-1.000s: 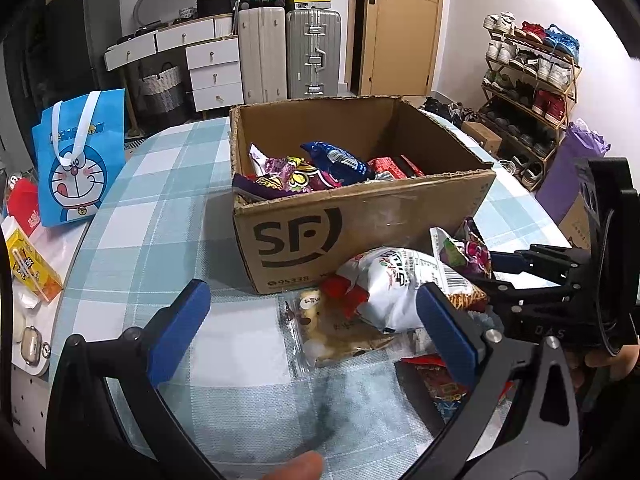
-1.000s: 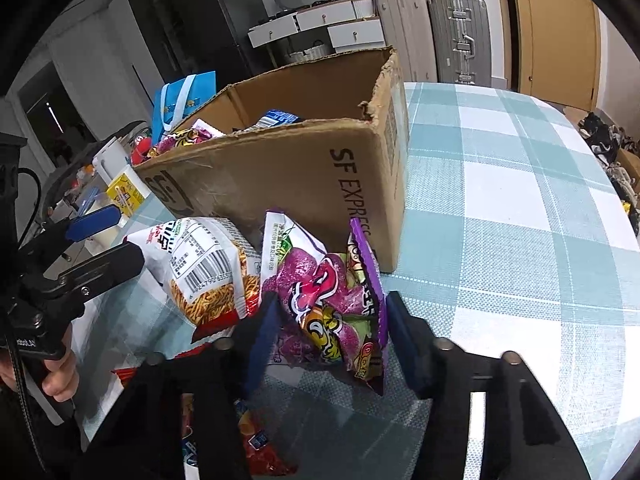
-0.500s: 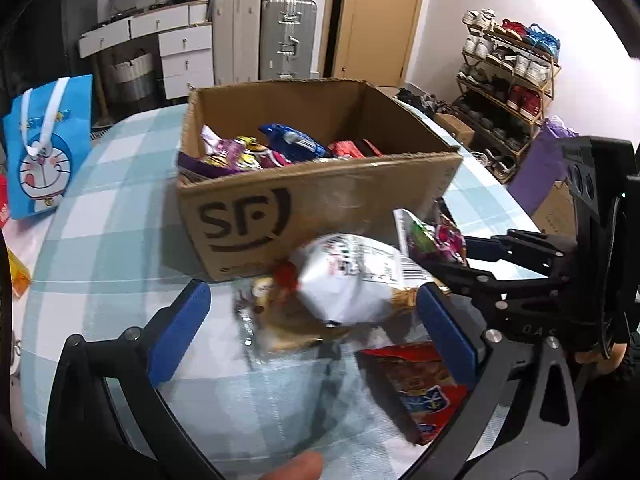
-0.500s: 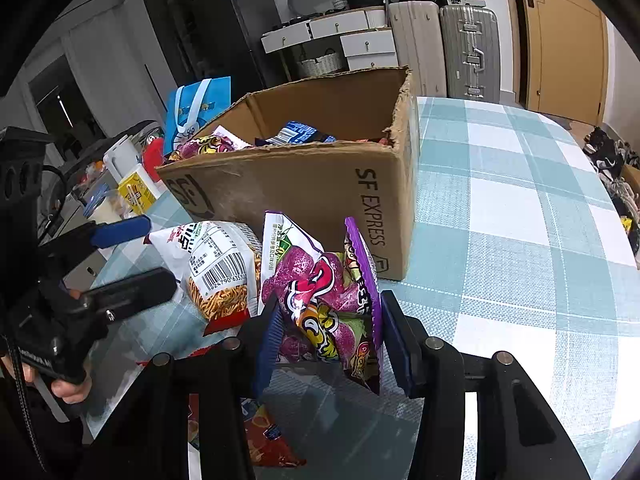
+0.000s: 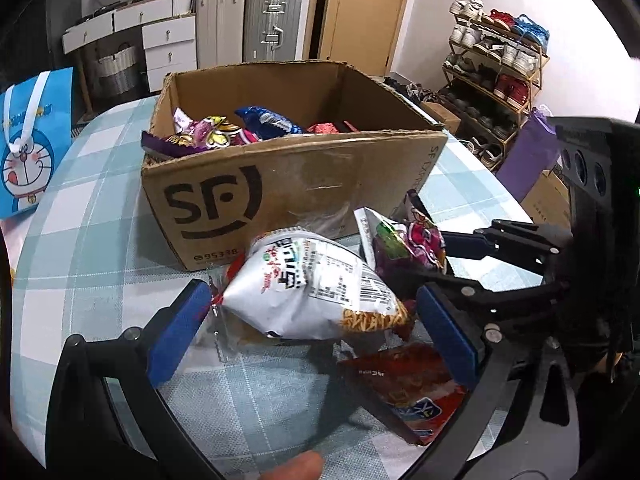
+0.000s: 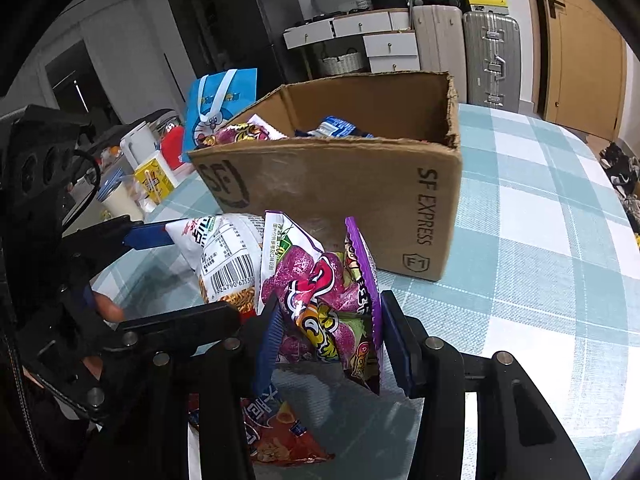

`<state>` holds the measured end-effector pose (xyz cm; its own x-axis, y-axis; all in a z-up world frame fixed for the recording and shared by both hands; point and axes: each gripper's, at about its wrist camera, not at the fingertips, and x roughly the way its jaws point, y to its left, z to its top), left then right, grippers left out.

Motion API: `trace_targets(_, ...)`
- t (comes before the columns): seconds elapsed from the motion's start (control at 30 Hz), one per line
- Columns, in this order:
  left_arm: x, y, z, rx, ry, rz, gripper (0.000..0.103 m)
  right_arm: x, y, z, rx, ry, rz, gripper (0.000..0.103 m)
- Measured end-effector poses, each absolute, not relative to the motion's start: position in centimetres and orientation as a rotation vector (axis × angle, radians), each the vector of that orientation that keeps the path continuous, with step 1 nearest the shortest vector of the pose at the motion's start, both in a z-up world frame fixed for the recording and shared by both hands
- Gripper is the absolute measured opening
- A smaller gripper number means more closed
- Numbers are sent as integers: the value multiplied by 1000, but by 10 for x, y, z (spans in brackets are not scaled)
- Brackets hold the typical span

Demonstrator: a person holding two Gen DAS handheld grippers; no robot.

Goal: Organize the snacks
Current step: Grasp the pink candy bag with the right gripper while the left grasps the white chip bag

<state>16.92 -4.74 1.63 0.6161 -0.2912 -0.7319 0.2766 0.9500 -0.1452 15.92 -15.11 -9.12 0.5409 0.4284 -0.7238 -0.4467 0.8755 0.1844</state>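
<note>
Purple snack bag point(image 6: 328, 304): clamped upright between the pads of your right hand-held gripper point(image 6: 326, 332), clear of the surface point(image 6: 540, 216).
White snack bag point(image 5: 312, 288): lies crosswise between the spread fingers of your left hand-held gripper point(image 5: 316, 328) (contact cannot be told).
Cardboard box point(image 5: 288, 184): directly ahead of both; your right is nearer its corner.
Red packet point(image 5: 412, 384): flat, below.

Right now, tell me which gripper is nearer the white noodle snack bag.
Left. The left gripper straddles the white noodle snack bag, jaws open around it. The right gripper is beside it, shut on the purple snack bag.
</note>
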Motion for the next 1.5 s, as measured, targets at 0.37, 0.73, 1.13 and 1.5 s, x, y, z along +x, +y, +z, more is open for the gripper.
trace_targets(0.37, 174, -39, 15, -54, 860, -370, 93, 162, -153, -95, -31, 864, 517, 48)
trace_targets(0.73, 163, -41, 20, -45, 846, -427, 74, 162, -157, -93, -22, 863, 502, 48)
trace_targets(1.13, 149, -36, 38, -31, 809, -443, 58, 162, -159, -94, -20, 865, 499, 48)
trace_targets(1.5, 149, -22, 44, -46, 804, -450, 51, 161, -160, -93, -22, 863, 499, 48)
